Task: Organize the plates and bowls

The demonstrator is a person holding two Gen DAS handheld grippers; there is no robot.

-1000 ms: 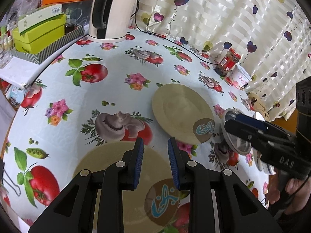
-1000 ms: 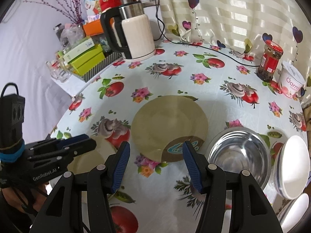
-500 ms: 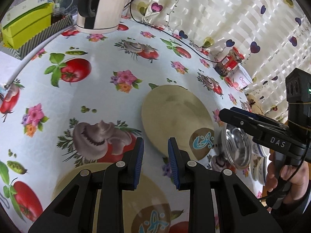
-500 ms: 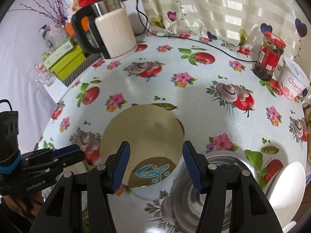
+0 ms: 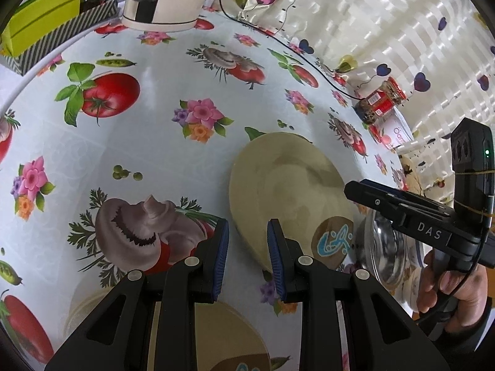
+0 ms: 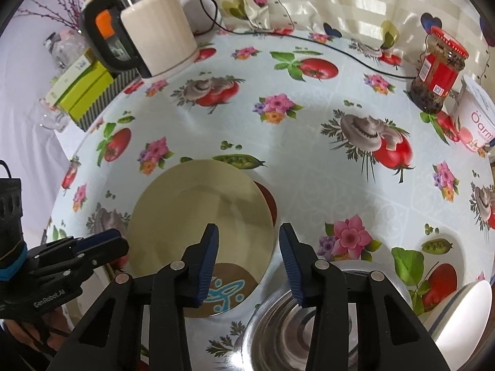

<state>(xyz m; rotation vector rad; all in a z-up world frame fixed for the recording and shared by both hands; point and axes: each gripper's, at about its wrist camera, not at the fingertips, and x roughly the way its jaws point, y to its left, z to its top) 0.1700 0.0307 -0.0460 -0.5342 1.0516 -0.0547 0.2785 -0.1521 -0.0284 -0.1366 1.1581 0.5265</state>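
Over on the left, our left gripper [image 5: 247,241] hangs with its jaws parted and nothing between them, poised over the near rim of the tan plate [image 5: 287,191] lying flat on the worktop [image 5: 154,142]. A second tan plate [image 5: 222,337] sits just under that gripper, close to us. We judge these plates thin, stiff and light, probably slick against the oilcloth, so we'd pinch the raised rim rather than the flat middle.

Moving right, our right gripper [image 6: 249,250] is closing its jaws, empty so far, above the gap between that same plate [image 6: 201,216] and the steel bowl [image 6: 297,324]. The bowl looks hard, smooth and slippery; one jaw inside the wall, one outside, seems the surest hold. Far right, a white bowl [image 6: 461,315] with a blue edge looks like breakable ceramic, so we'd go gently.
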